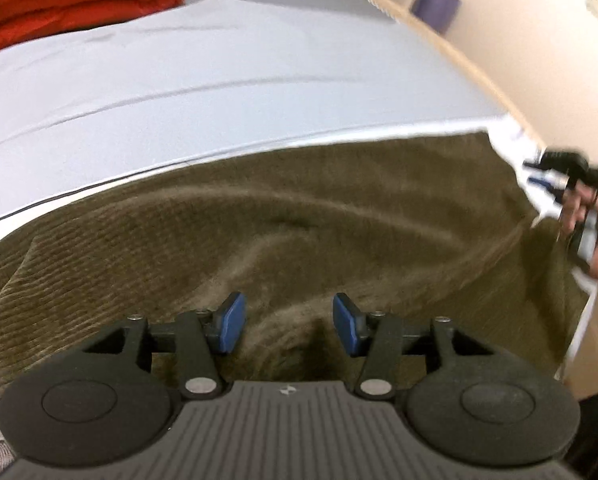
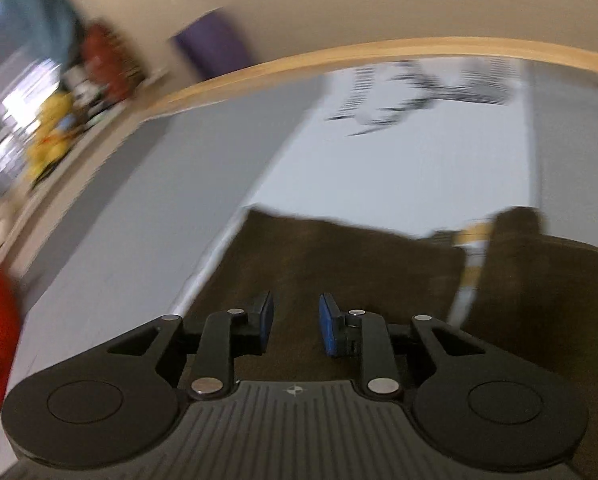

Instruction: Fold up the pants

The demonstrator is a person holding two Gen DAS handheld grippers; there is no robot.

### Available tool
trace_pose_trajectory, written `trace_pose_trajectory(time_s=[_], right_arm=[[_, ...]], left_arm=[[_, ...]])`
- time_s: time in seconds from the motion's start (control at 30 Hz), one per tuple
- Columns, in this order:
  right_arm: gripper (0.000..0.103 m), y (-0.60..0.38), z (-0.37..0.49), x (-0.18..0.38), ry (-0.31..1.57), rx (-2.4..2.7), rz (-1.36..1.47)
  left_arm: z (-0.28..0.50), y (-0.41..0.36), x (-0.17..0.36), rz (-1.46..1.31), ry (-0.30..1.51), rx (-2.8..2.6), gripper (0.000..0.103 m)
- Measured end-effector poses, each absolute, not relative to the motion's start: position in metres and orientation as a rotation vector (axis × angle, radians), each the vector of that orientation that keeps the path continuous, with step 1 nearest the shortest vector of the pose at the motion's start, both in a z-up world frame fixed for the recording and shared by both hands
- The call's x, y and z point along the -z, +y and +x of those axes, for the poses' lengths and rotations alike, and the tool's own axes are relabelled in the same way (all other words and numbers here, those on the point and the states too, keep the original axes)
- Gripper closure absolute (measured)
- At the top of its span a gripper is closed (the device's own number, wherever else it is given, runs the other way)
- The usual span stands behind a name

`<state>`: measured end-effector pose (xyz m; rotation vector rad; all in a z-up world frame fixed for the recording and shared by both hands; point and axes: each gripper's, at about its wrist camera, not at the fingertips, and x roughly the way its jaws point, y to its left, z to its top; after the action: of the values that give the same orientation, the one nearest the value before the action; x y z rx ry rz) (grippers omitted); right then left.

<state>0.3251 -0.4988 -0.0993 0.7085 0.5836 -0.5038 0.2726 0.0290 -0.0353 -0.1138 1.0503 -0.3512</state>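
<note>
Both grippers, left [image 1: 285, 322] and right [image 2: 296, 328], hang empty, jaws apart, above soft olive pants [image 1: 299, 216]; limp corduroy, best pinched at edges.

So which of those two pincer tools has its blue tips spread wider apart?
The left gripper: a broad gap shows between its blue pads, with the olive corduroy pants visible through it. The right gripper is open too, but its pads stand closer together.
</note>
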Motion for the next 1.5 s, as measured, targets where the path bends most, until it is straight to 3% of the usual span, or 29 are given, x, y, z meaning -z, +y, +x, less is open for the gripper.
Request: trace_pose_trajectory(time_s=[0.03,0.13,0.2,0.27,0.3,0.33,0.4,0.43,0.47,0.5,0.53,0.6,0.87,1.0,1.07,1.27,1.5], right_arm=[[0.076,-0.492,0.327,0.095,0.585,0.472,0.692],[0.076,-0.469,0.331,0.082,0.583,0.393,0.640],[0.076,-0.454,0.331,0.071,0.577,0.354,0.603],[0.076,-0.438,0.326,0.052,0.564,0.329,0.583],[0.076,-0.433,0.324,0.042,0.555,0.316,0.582],[0.075,-0.427,0.320,0.028,0.543,0.305,0.587],[0.074,-0.416,0.306,-0.002,0.493,0.267,0.595],[0.068,-0.408,0.298,-0.017,0.463,0.240,0.588],[0.065,-0.399,0.289,-0.032,0.439,0.213,0.569],[0.060,-0.387,0.279,-0.045,0.425,0.187,0.545],[0.057,-0.377,0.270,-0.055,0.419,0.153,0.518],[0.056,-0.357,0.249,-0.070,0.422,0.057,0.473],[0.053,-0.297,0.165,-0.044,0.545,-0.146,0.323],[0.053,-0.275,0.159,-0.010,0.666,-0.107,0.173],[0.054,-0.269,0.158,-0.009,0.651,-0.113,0.166],[0.054,-0.254,0.173,0.008,0.693,-0.078,0.084],[0.053,-0.250,0.185,0.021,0.730,-0.066,0.122]], left_arm=[[0.274,0.036,0.037,-0.125,1.054,0.333,0.052],[0.278,0.061,0.070,-0.091,1.177,0.206,0.081],[0.274,0.071,0.100,0.071,1.273,0.088,0.083],[0.265,0.080,0.107,0.176,1.251,0.084,0.080],[0.264,0.088,0.103,0.137,1.263,0.071,0.082],[0.262,0.096,0.099,0.102,1.266,0.050,0.090],[0.254,0.110,0.095,0.103,1.263,0.019,0.089],[0.248,0.120,0.098,0.145,1.272,-0.028,0.088],[0.243,0.129,0.102,0.185,1.278,-0.067,0.064],[0.236,0.142,0.103,0.168,1.271,-0.084,0.054],[0.231,0.157,0.102,0.102,1.274,-0.077,0.054],[0.221,0.174,0.098,0.071,1.269,-0.091,0.075],[0.178,0.263,0.060,-0.301,1.101,-0.094,0.076],[0.169,0.292,0.069,-0.433,1.076,-0.096,0.070],[0.168,0.299,0.077,-0.467,1.075,-0.099,0.059],[0.185,0.283,0.096,-0.408,1.106,-0.096,0.039],[0.197,0.256,0.115,-0.268,1.115,-0.120,0.037]])
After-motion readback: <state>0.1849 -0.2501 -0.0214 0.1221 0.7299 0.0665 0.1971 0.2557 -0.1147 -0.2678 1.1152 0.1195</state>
